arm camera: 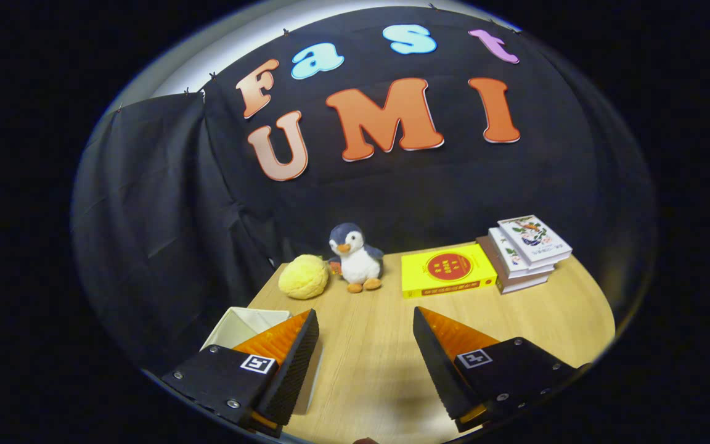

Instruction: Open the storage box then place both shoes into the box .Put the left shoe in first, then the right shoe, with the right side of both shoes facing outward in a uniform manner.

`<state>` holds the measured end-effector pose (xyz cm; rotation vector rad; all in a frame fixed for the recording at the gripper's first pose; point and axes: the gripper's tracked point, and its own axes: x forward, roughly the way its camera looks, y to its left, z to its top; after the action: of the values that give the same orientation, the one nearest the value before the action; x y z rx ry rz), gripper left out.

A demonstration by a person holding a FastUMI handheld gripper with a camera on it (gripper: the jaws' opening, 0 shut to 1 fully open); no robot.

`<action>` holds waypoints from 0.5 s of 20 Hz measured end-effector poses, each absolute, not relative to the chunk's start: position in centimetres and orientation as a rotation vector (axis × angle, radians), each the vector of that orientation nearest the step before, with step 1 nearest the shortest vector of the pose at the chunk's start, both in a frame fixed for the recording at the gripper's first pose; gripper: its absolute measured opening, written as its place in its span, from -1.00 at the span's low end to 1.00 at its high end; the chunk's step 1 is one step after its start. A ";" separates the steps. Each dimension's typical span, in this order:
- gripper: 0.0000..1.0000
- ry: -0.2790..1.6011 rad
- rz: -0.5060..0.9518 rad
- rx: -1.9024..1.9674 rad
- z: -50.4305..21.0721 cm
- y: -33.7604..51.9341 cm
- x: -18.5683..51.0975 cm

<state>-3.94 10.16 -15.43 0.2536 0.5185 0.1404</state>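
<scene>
I've got the gripper (364, 345) spread wide with nothing between the fingers, hovering over the wooden table (367, 364). The white storage box (245, 324) sits just behind my left finger, looking open from here. Beyond it, a yellow plush ball (303, 277), a penguin toy (355, 258), books (518, 253). No shoes spotted yet, so both placements remain.

Dim booth, sharp focus, fisheye bending edges, soft shadows.
</scene>
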 end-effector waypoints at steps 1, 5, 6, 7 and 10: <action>0.83 0.488 0.118 0.250 -14.9 9.0 -3.7; 0.83 0.328 0.057 0.201 -11.6 4.5 -2.8; 0.83 0.307 0.046 0.183 -11.1 3.6 -2.7; 0.83 0.289 0.057 0.171 -10.6 3.3 -2.7; 0.89 0.255 0.103 0.119 -9.4 3.1 -3.1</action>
<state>-3.14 3.05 -9.37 0.1192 0.2553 0.1031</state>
